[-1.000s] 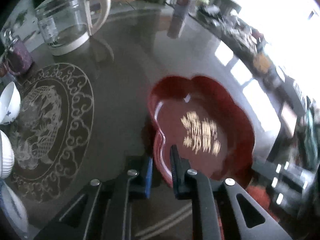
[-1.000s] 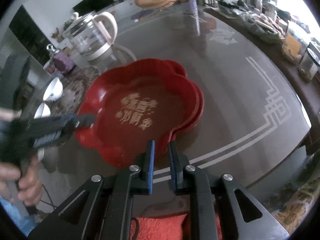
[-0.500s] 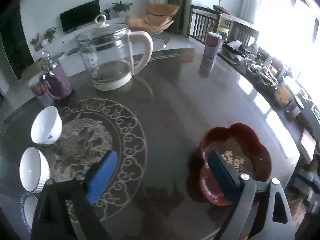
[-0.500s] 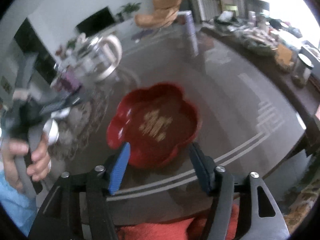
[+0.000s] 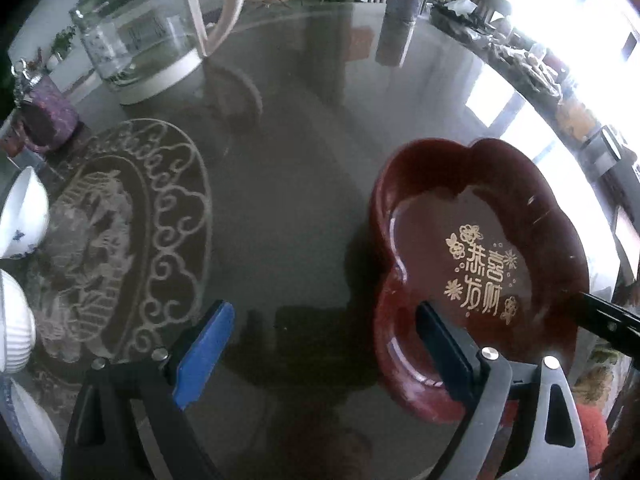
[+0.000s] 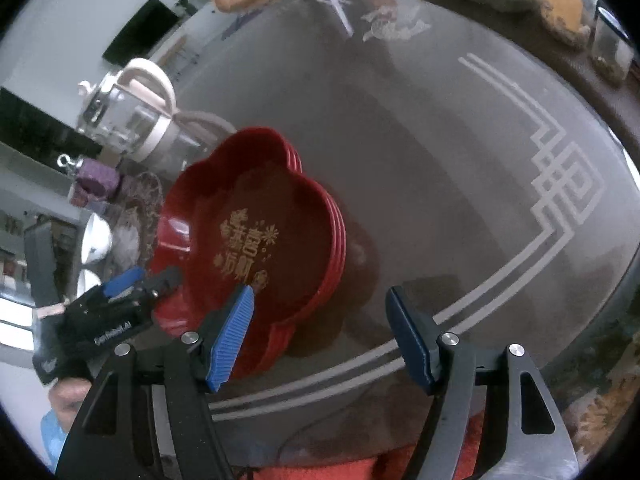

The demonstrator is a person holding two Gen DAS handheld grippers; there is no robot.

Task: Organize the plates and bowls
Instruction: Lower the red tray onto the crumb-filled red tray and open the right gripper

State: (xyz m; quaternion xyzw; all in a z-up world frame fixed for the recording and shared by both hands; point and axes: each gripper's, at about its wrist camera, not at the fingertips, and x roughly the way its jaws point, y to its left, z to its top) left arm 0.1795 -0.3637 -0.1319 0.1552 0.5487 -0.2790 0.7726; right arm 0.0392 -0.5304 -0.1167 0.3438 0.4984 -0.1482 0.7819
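A stack of red flower-shaped plates [image 5: 480, 256] with gold characters sits on the dark glass table [image 5: 288, 184]; it also shows in the right wrist view [image 6: 256, 236]. My left gripper [image 5: 320, 344] is open and empty, its right finger over the stack's near left rim. My right gripper [image 6: 320, 320] is open and empty, its left finger over the stack's near edge. White bowls [image 5: 22, 220] stand at the far left, one ribbed [image 5: 14, 324].
A glass kettle [image 5: 156, 28] with a white handle stands at the back left, beside a purple jar [image 5: 48, 116]. A round dragon pattern [image 5: 116, 232] marks the table. A cup [image 5: 400, 8] and clutter [image 6: 560, 4] line the far right edge.
Both grippers were shut on the red plate's rim a second ago, opened and drew back, leaving it on the stack. Both have now come nearer the stack again, still open.
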